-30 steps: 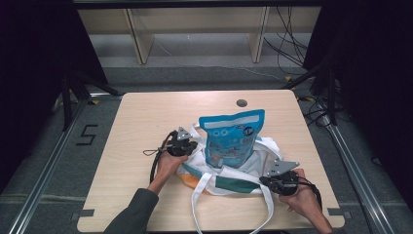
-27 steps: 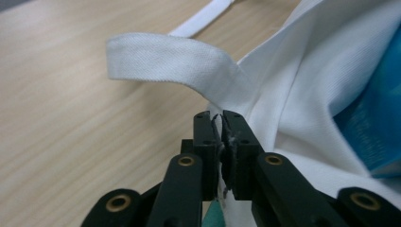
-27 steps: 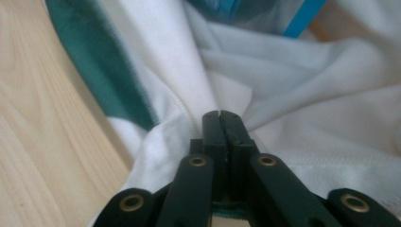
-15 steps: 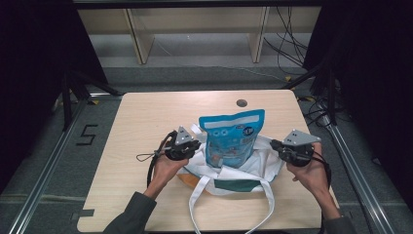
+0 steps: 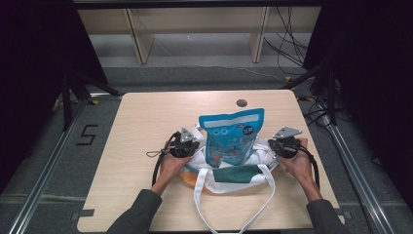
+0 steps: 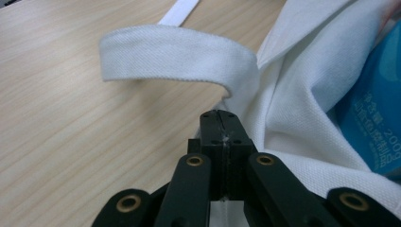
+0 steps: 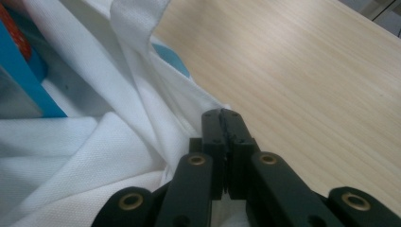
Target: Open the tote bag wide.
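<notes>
Between both tongs: white bag [image 5: 229, 173] holding blue pouch [image 5: 232, 136]; left tongs [image 6: 221, 125], right tongs [image 7: 222, 124] each clamp bag fabric.

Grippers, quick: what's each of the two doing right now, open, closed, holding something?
Left gripper: fingers closed, pinching the white bag fabric at its edge.
Right gripper: fingers closed, pinching the white bag's fabric on the other side.

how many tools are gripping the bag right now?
2. The left tool is shut on the white bag at its left edge, by a strap loop. The right tool is shut on the bag's right edge. The blue pouch stands between them.
</notes>
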A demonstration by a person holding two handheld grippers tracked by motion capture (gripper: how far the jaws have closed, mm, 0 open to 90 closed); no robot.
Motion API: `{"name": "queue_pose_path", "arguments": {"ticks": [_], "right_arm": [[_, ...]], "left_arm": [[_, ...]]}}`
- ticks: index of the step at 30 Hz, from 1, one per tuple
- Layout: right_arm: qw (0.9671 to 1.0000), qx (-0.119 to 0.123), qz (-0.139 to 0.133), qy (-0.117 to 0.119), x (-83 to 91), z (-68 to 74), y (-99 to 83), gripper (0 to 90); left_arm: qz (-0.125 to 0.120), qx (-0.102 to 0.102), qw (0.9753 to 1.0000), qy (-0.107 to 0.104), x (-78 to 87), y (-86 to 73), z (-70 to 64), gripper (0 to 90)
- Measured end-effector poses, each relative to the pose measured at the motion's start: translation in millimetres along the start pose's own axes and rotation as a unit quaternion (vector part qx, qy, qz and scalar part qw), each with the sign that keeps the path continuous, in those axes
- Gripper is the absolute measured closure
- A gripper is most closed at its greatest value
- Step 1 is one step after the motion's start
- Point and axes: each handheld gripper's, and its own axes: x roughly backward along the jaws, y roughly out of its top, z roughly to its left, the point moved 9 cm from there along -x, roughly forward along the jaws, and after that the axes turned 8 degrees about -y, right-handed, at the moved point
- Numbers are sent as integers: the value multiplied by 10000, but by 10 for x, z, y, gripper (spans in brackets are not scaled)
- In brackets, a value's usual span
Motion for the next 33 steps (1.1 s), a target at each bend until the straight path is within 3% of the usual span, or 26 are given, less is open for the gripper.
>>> {"name": "queue_pose_path", "arguments": {"ticks": [2,3,6,12,13,14,17,19,21,22,25,27,28,30,33], "right_arm": [[9999,131,25,-73,-3,10,9,896],[9999,86,49,-41,23,15,16,890],[9998,94,-158,-14,155,-8,110,869],[9957,-8,-706,602,645,226,311,869],[9943,-104,-682,808,756,327,305,869],[9926,-49,-771,941,847,395,305,869],[9894,-4,-813,1204,1000,551,257,869],[9882,78,-721,1347,1074,678,170,869],[9892,257,-526,1345,1093,784,32,871],[9892,326,-496,1341,1088,804,-6,872],[9895,415,-316,1346,1043,882,-141,878],[9884,467,-116,1443,975,971,-227,889],[9893,471,-27,1382,929,1014,-264,892],[9893,663,144,1289,872,1022,-306,898],[9900,671,202,1227,799,1030,-335,898]], "left_arm": [[-12,30,10000,35,47,37,-31,886],[-57,42,10000,69,72,63,-38,875],[-137,-29,9999,10,213,155,-107,871],[-399,-175,9984,-366,626,258,-451,887],[-511,-71,9975,-476,704,261,-544,890],[-559,-60,9966,-599,745,254,-604,891],[-461,-208,9948,-888,858,145,-800,886],[-368,-110,9943,-996,863,23,-900,879],[-268,-79,9943,-1032,839,-101,-948,878],[-114,-263,9947,-989,826,-171,-933,878],[292,-494,9958,-720,686,-371,-940,880],[537,-685,9942,-636,566,-465,-988,887],[719,-864,9919,-590,544,-481,-992,892],[701,-859,9922,-563,526,-461,-992,892],[582,-709,9938,-625,525,-464,-983,891]]}}
